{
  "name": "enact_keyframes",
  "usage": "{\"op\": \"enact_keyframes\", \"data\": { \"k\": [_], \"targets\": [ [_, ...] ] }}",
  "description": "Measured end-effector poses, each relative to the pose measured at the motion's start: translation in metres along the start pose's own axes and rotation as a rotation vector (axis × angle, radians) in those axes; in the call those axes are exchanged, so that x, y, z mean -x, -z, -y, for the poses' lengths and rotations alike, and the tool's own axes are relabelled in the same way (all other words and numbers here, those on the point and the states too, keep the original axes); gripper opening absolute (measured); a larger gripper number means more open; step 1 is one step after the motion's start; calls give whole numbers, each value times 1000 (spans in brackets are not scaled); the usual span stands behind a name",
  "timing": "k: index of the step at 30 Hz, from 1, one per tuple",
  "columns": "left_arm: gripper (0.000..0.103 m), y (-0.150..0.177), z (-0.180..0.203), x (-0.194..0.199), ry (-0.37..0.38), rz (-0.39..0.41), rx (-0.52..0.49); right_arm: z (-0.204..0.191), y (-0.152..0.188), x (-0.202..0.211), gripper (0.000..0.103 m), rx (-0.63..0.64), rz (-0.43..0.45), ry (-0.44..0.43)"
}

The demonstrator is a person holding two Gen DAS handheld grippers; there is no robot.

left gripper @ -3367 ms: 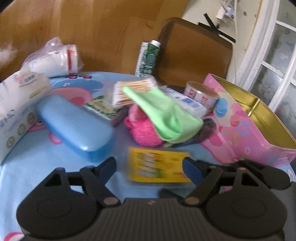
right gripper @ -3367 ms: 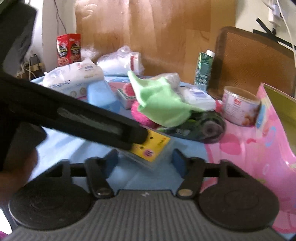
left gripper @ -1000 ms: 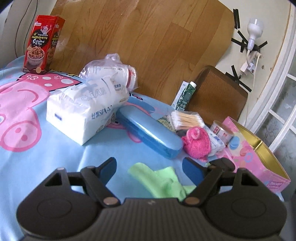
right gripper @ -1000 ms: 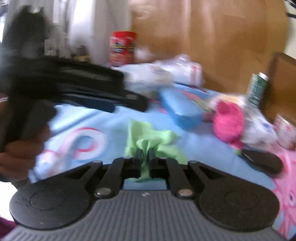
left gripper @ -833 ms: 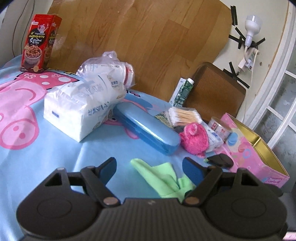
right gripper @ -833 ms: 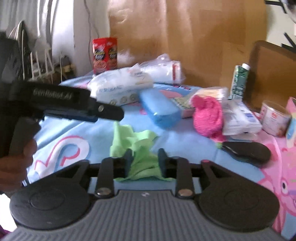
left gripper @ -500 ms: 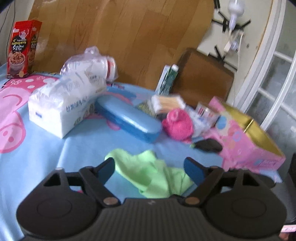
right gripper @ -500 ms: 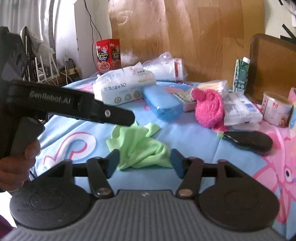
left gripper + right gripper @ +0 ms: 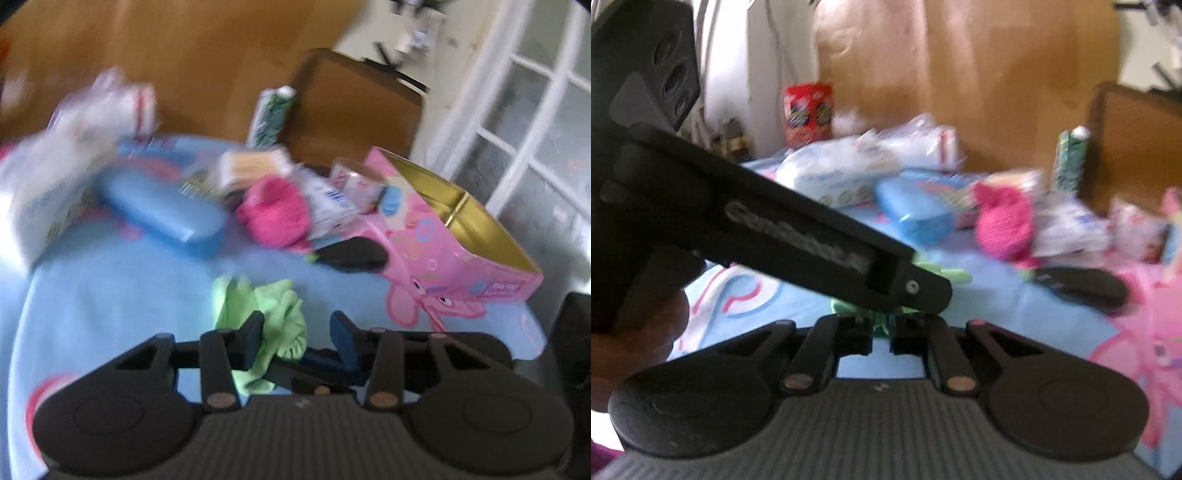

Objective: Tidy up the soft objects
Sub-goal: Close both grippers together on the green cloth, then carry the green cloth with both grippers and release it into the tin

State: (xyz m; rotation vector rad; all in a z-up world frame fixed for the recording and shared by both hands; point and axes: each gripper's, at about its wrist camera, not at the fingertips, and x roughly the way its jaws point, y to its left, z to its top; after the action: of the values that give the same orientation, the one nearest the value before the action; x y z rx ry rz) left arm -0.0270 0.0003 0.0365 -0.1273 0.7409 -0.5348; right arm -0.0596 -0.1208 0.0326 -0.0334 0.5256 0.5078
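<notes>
right claw (image 9: 880, 334) clamped tight on a fold of the green cloth (image 9: 264, 314), bunched on the blue bench (image 9: 110, 295) right at its tips. left claw (image 9: 297, 338) half apart, cloth against its left finger, right claw's tips poking in between. just beyond: pink fuzzy thing (image 9: 275, 214), blue case (image 9: 162, 214), pink tin (image 9: 461, 236) off right. all blurred.
</notes>
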Motion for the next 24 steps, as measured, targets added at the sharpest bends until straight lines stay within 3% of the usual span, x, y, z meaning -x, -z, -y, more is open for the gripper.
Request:
{"op": "enact_keyframes", "data": {
  "k": [7,13,17,19,20,21,24],
  "targets": [
    [40,-39,70,-21,71,26,-168,45,-5,40,10,-105,142,165],
    [40,-68,141,-46,175,85,-332,86,-8,81,11,-135,265,362],
    [40,-81,178,-70,233,95,-381,112,-3,97,11,-141,299,497],
    [45,-82,193,-83,231,94,-401,129,-1,100,11,-160,300,559],
    [55,-82,199,-90,220,96,-407,138,0,100,12,-170,287,581],
    [60,-83,202,-97,197,96,-408,149,0,95,15,-182,252,607],
    [64,-82,199,-106,145,90,-390,175,8,90,49,-235,189,740]
  ]
}}
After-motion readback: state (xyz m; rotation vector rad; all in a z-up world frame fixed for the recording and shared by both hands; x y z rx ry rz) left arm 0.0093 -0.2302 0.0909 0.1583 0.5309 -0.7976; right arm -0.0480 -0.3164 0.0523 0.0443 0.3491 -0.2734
